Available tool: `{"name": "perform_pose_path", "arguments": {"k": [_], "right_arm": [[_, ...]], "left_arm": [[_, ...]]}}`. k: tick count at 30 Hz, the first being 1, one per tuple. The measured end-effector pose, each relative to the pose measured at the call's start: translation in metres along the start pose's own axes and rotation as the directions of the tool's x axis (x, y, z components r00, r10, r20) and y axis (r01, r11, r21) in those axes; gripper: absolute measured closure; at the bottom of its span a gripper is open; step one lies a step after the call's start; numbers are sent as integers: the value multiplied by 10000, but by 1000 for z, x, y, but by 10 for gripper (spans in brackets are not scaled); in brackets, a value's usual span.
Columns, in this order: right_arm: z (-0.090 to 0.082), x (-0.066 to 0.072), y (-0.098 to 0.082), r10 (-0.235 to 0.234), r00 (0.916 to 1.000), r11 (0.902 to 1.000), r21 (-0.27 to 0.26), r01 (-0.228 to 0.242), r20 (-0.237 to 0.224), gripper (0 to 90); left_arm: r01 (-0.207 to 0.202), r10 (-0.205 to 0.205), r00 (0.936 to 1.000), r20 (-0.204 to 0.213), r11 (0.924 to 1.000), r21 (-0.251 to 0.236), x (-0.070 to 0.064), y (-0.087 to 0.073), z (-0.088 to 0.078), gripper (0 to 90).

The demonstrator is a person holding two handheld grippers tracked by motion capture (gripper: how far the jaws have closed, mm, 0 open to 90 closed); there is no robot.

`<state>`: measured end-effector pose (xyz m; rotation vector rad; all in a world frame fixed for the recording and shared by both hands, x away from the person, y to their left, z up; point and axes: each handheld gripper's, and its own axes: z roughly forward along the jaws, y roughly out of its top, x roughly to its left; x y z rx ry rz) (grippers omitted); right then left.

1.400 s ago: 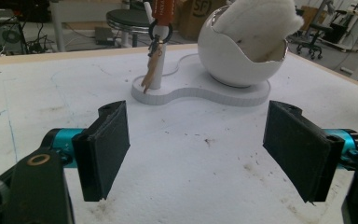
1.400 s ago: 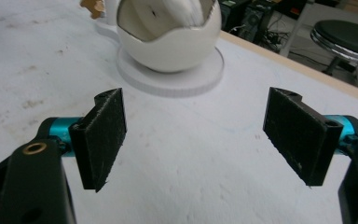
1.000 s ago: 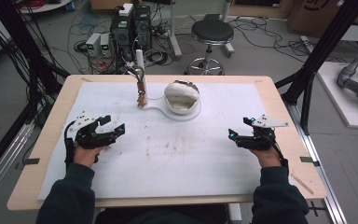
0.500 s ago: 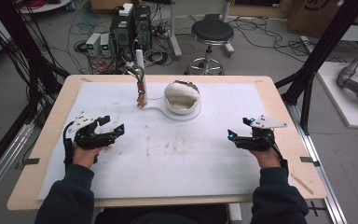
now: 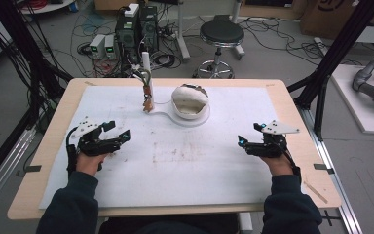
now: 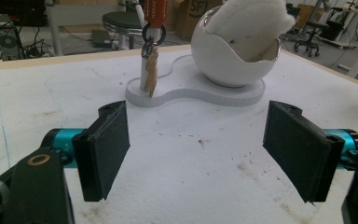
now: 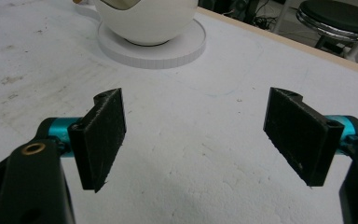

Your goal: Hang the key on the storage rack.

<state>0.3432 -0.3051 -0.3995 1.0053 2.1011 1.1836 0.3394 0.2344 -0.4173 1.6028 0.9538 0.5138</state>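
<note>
Open mat [image 5: 185,161] between grippers; bowl stand [image 5: 191,117] beyond.

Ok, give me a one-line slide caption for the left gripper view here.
Open left hand-held gripper faces a white egg-shaped bowl with white stuffing and a post hung with a keyring, both on one white base.

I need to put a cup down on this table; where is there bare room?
The white mat lies bare between the left tongs and the right tongs. It is crowded at the far edge, around the white stand with its bowl and post.
</note>
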Motion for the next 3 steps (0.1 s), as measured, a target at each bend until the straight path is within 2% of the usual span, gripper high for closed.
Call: {"name": "perform_pose_path", "arguments": {"k": [3], "right_arm": [[1, -1, 0, 63, 10000, 10000, 26, -63, -19, 213]], "left_arm": [[19, -19, 10000, -15, 10000, -13, 0, 0, 1, 225]]}}
